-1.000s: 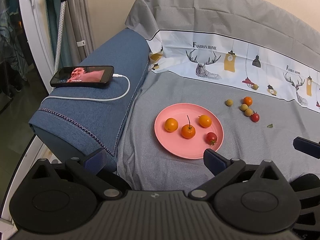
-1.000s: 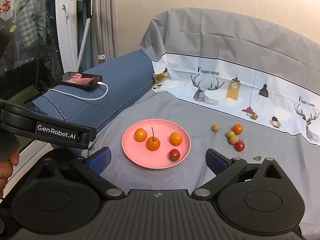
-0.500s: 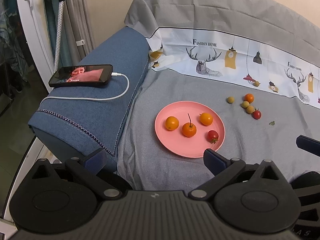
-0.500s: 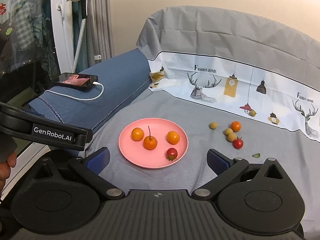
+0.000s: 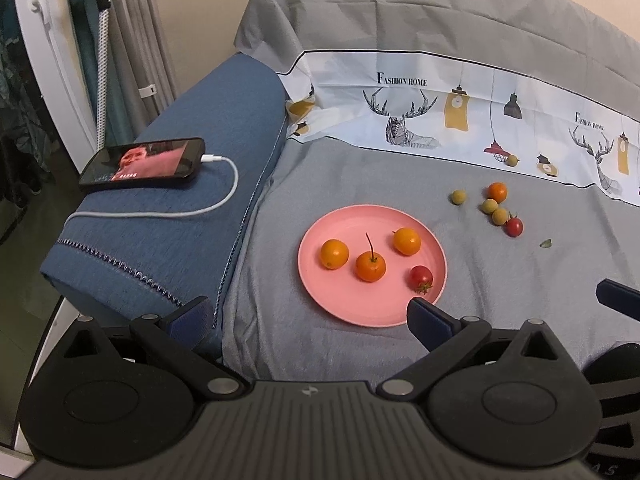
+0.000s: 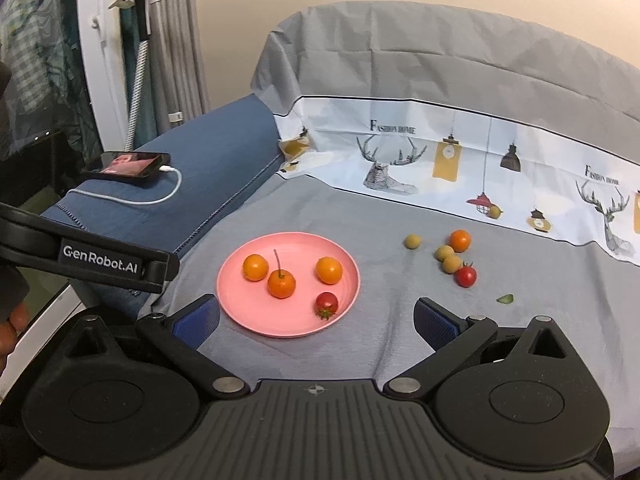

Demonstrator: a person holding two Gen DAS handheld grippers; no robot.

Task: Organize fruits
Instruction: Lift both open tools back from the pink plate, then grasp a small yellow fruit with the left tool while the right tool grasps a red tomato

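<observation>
A pink plate (image 5: 360,308) (image 6: 256,320) lies on the grey sofa cover and holds three orange fruits and a red cherry tomato (image 5: 421,277) (image 6: 326,303). To its right on the cloth lie several loose fruits: an orange one (image 5: 497,191) (image 6: 459,239), small yellow-green ones (image 5: 459,197) (image 6: 412,241) and a red tomato (image 5: 514,226) (image 6: 465,275). My left gripper (image 5: 308,314) is open and empty, just before the plate. My right gripper (image 6: 316,318) is open and empty, at the plate's near edge.
A phone (image 5: 144,163) (image 6: 128,165) with a white charging cable lies on the blue armrest (image 5: 160,232) at the left. One more small fruit (image 5: 511,160) sits against the printed backrest cloth. A green leaf scrap (image 6: 505,299) lies right of the fruits.
Both grippers have drifted slightly; the scene has shifted a little in both views. Nothing was picked up or moved.
</observation>
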